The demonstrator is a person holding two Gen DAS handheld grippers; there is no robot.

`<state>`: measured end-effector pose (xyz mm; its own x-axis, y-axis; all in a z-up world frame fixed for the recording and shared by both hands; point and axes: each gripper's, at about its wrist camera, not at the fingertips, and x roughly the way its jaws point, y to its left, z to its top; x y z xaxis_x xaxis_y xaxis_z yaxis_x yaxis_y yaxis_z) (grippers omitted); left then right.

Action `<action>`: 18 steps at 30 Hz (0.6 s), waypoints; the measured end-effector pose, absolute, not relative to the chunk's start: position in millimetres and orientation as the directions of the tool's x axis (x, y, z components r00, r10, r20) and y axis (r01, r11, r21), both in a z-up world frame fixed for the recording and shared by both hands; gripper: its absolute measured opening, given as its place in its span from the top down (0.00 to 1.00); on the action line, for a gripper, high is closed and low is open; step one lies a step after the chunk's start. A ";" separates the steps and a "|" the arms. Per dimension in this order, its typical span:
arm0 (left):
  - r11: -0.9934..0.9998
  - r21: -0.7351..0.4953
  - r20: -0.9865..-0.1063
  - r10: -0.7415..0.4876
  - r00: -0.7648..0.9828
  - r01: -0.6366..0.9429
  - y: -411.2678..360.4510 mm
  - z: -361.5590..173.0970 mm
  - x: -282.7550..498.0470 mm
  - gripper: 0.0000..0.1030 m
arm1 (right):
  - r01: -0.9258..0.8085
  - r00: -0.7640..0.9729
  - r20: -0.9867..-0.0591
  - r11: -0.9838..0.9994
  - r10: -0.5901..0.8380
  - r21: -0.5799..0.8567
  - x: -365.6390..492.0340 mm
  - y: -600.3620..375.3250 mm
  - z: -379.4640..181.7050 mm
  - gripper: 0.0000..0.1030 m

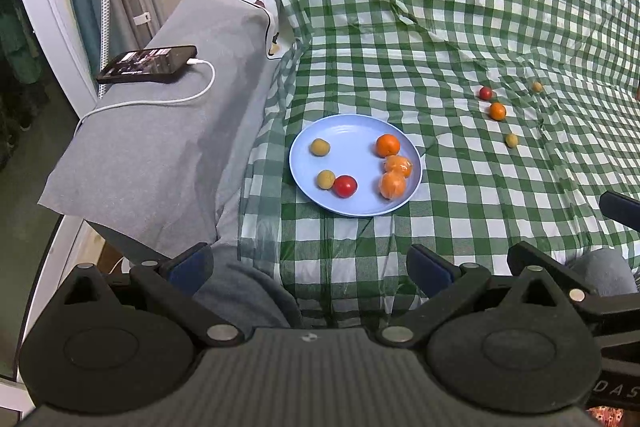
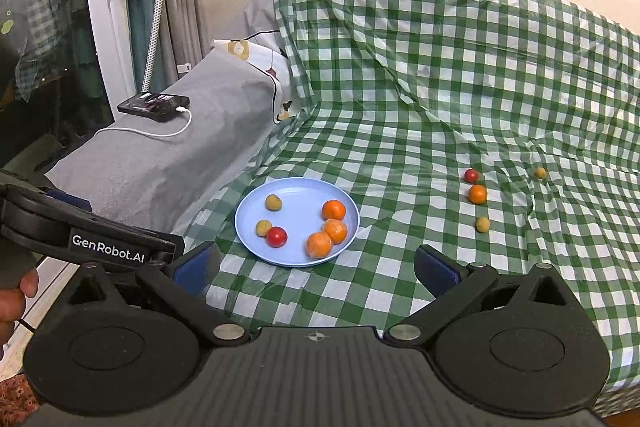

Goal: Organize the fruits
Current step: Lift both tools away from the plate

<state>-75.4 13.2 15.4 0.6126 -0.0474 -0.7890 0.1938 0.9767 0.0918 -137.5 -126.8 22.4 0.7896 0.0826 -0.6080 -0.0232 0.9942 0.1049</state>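
Fruit is split in two lots on the checked cloth (image 2: pixel 400 155). Six pieces already sit on the blue plate (image 2: pixel 297 187), while four lie loose well to its right: a red one (image 2: pixel 471 175), an orange (image 2: pixel 477 194) just below it, a yellow one (image 2: pixel 483 225) nearer me, and another yellow one (image 2: pixel 540 173) farthest out.

My right gripper (image 2: pixel 316 271) is spread wide with nothing between its blue pads (image 2: pixel 436 273), hanging back from the cloth near its front edge. My left gripper (image 1: pixel 308 267) is likewise spread and empty, its line running towards the plate.

What matters for the next reach, as I judge it: the loose fruit lies ahead and to the right of both claws, and the near yellow one is the closest piece to my right gripper. From the left wrist view the same cluster (image 1: pixel 498 111) sits far over to the right, beyond the plate. So the right hand is the nearer one. These are round things, so no long axis to line up with; any approach angle should do.
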 end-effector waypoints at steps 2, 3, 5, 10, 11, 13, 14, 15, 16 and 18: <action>0.977 0.091 -0.789 -0.048 0.612 0.194 13.4 15.1 -74.9 0.00 | -0.024 0.790 -0.607 0.994 0.084 0.105 -137.5 -127.0 22.3 0.01; 0.976 0.092 -0.790 -0.047 0.612 0.195 13.7 15.1 -74.6 0.00 | -0.025 0.790 -0.608 0.994 0.084 0.105 -137.3 -127.3 22.4 0.01; 0.976 0.094 -0.792 -0.046 0.609 0.196 13.8 14.0 -73.7 0.00 | -0.025 0.788 -0.610 0.994 0.085 0.106 -137.6 -127.4 21.0 0.01; 0.975 0.096 -0.800 -0.043 0.599 0.199 15.4 10.4 -67.9 0.00 | -0.024 0.780 -0.620 0.994 0.087 0.109 -133.0 -128.1 17.4 0.01; 0.975 0.096 -0.801 -0.043 0.597 0.199 15.2 9.7 -67.0 0.00 | -0.024 0.778 -0.622 0.994 0.088 0.110 -132.4 -128.6 16.7 0.01; 0.975 0.097 -0.807 -0.041 0.589 0.201 14.9 7.9 -64.0 0.00 | -0.024 0.774 -0.626 0.993 0.089 0.112 -129.7 -128.9 15.1 0.01; 0.975 0.097 -0.810 -0.040 0.586 0.201 14.8 6.8 -62.6 0.00 | -0.023 0.772 -0.629 0.993 0.090 0.114 -128.6 -128.7 14.2 0.01; 0.975 0.098 -0.812 -0.039 0.582 0.202 14.5 5.7 -61.4 0.00 | -0.022 0.770 -0.632 0.993 0.091 0.116 -127.7 -129.4 13.0 0.01; 0.974 0.099 -0.814 -0.037 0.579 0.202 13.8 4.8 -60.2 0.00 | -0.020 0.768 -0.634 0.993 0.091 0.118 -126.6 -129.6 12.4 0.01; 0.973 0.103 -0.819 -0.033 0.573 0.204 12.0 3.3 -57.3 0.00 | -0.015 0.764 -0.639 0.992 0.090 0.123 -124.3 -131.4 10.3 0.01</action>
<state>-57.3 12.0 3.3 0.5730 -0.0333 -0.8189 0.2042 0.9735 0.1034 -124.3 -131.4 10.3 0.7640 0.0905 -0.6388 -0.0150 0.9923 0.1227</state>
